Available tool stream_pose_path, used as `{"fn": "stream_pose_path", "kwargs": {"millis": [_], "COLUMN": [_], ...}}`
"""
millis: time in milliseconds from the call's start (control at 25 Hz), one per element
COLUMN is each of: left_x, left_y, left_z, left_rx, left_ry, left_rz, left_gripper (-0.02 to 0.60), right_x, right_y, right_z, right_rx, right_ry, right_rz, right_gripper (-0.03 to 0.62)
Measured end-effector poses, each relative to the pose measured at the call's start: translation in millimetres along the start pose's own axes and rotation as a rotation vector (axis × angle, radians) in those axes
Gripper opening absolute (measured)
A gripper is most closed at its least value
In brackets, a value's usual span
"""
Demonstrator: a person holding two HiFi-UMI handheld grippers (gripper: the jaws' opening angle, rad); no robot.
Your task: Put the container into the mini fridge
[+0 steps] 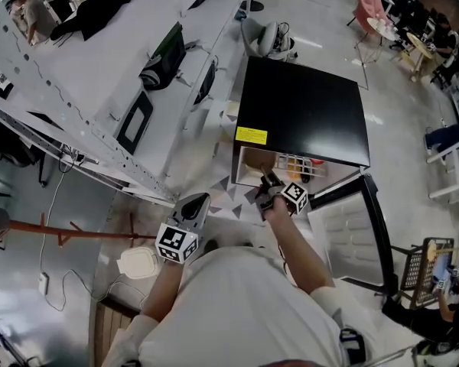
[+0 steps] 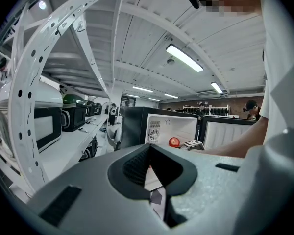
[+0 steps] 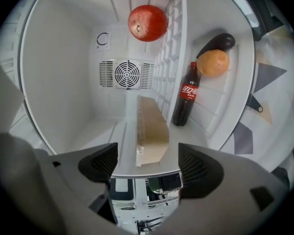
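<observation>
The black mini fridge (image 1: pixel 302 113) stands on the floor with its door (image 1: pixel 344 235) swung open. In the right gripper view, which is rolled on its side, the container (image 3: pixel 152 131), a flat tan box with a clear lid, lies on the fridge's wire shelf (image 3: pixel 169 58). My right gripper (image 3: pixel 149 165) is at the fridge mouth (image 1: pixel 269 183), open, its pads apart and clear of the container's near end. My left gripper (image 1: pixel 193 205) hangs back by the person's body, shut with nothing in it (image 2: pixel 154 173), facing the fridge (image 2: pixel 159 129).
A red apple (image 3: pixel 147 23) sits on the same shelf. Below it lie a cola bottle (image 3: pixel 186 96), an orange (image 3: pixel 213 62) and a dark fruit (image 3: pixel 220 42). A white lidded box (image 1: pixel 141 262) rests on the floor at left. Racks with microwaves (image 1: pixel 149 75) run along the left.
</observation>
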State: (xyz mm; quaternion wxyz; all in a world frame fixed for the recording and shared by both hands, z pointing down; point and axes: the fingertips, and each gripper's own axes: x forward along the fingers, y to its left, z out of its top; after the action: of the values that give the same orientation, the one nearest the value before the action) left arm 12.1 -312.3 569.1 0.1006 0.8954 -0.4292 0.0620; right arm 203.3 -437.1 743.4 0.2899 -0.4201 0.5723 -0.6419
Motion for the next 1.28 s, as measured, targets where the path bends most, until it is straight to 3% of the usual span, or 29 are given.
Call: {"fn": "stream_pose_path", "kwargs": {"millis": [160,320,440,640,800,1080,1280], "left_x": [5,12,20,28,26,10,-5], "left_y": [-9,-22,-35,-58,-69,-74,-76], "left_z": [0,1,0,-6,-14,-31,-35], "left_rx": [-0.003,-0.016,-0.027,-0.056,-0.059,-0.098,-0.104], "left_ry": [0.0,0.001,0.004,0.005,0.015,0.022,0.009], "left_rz": [-0.013,-0.032,-0.044,-0.054,-0.033,0.02,-0.001], "left_gripper": [0.005,0.005,0.005,0.005,0.005,0.005,0.005], "right_x": [-21,-49,-71,-106,-128,-152,-170], "right_y": [22,59,86,116,137,131,131], "right_z": [-4,-11,-17,-24,-33,-45,-56], "right_rx": [-0.053,-0.178,-0.401,-0.815,-1.061,-1.253,-1.359], "right_ry": [0.019,0.04,0.071,0.107,0.107,0.121,0.064], "right_rz": [0.043,0.099,0.121,0.108,0.128,0.092,0.052], "right_gripper": [0.382,0.325,0.276,0.249,0.204,0.126,0.06]}}
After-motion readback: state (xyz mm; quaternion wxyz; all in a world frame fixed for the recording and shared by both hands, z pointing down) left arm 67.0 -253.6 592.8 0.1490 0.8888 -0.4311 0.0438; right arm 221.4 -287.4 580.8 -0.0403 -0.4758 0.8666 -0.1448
